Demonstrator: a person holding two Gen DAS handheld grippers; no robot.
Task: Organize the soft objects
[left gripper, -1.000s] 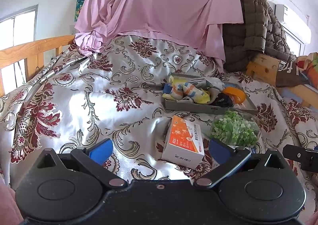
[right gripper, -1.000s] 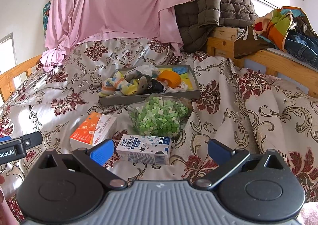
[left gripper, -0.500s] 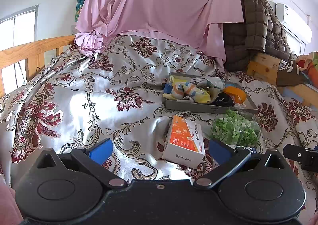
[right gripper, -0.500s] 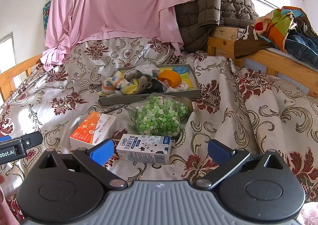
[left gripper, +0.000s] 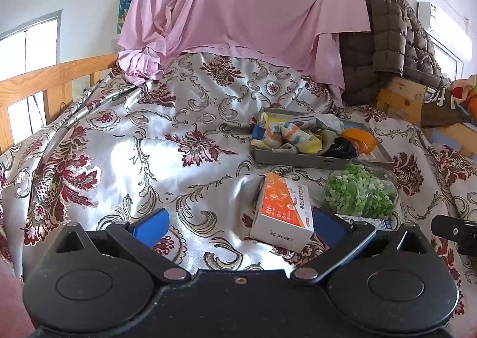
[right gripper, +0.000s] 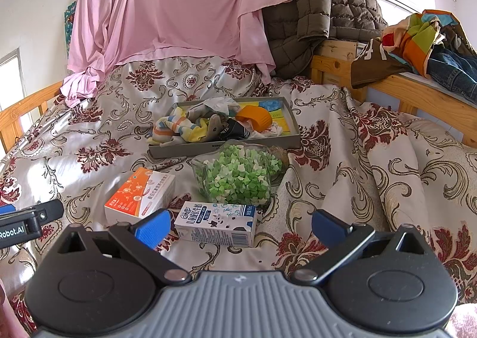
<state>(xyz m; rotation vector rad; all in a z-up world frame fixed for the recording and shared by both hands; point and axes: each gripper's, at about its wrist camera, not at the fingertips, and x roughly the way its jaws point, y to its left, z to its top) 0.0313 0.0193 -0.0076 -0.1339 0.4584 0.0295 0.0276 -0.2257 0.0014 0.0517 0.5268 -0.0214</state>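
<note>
You've got striped socks (right gripper: 176, 129) crumpled at the grey tray's (right gripper: 226, 148) left end, a dark sock (right gripper: 235, 130) mid-tray, all heaped loosely on the floral bedspread (right gripper: 89, 141).

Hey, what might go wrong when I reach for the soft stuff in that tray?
The bowl of green pieces sits right in front of the tray; reaching over could tip it. The striped cloth hangs over the tray's edge and may drag neighbouring items. The bedspread is rumpled, unsteady footing.
</note>
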